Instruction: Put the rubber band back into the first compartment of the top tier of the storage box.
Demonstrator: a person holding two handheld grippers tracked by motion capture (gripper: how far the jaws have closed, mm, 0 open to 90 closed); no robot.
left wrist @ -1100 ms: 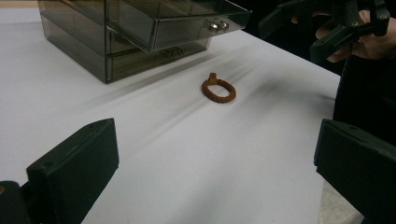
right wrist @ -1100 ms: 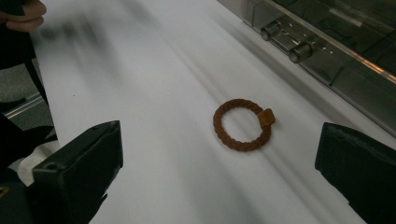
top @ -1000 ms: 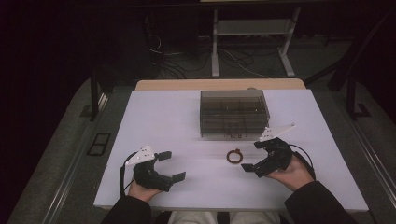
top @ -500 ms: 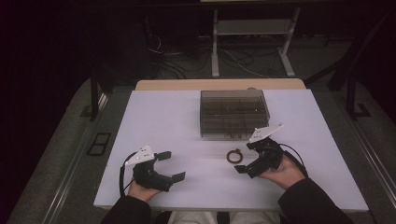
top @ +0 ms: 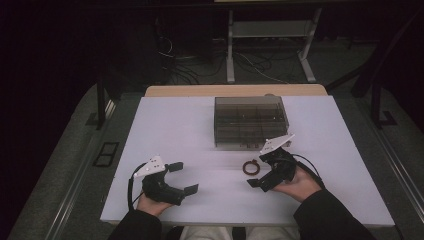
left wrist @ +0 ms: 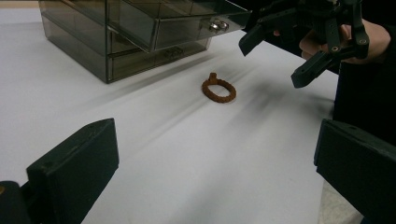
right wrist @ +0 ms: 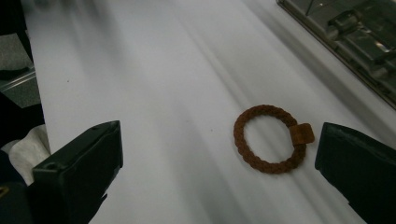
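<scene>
A small brown braided ring-shaped bracelet [top: 250, 166] with a little square tab is lying flat on the white table top [top: 190, 130], a little in front of the smoky transparent plastic drawer box [top: 250, 120] that is standing near the far middle of the table. The right gripper [top: 260, 175] is being held in the person's right hand [top: 300, 182] just beside the bracelet, on its right side, and its black jaws are standing wide apart and are holding nothing. In the right gripper view the bracelet [right wrist: 271, 138] is lying between the two jaws, much closer to the right jaw, and it is not touching either of them; its tab is pointing toward that jaw. The left gripper [top: 182, 177] is resting low over the near left part of the table, well apart from the bracelet, and its jaws are also spread wide with nothing between them. In the left gripper view the bracelet [left wrist: 218, 88] is lying farther off on the white surface, the drawer box [left wrist: 126, 32] is standing behind it with one drawer pulled a little out, and the right gripper [left wrist: 299, 51] is hovering at the upper right, above the table.
</scene>
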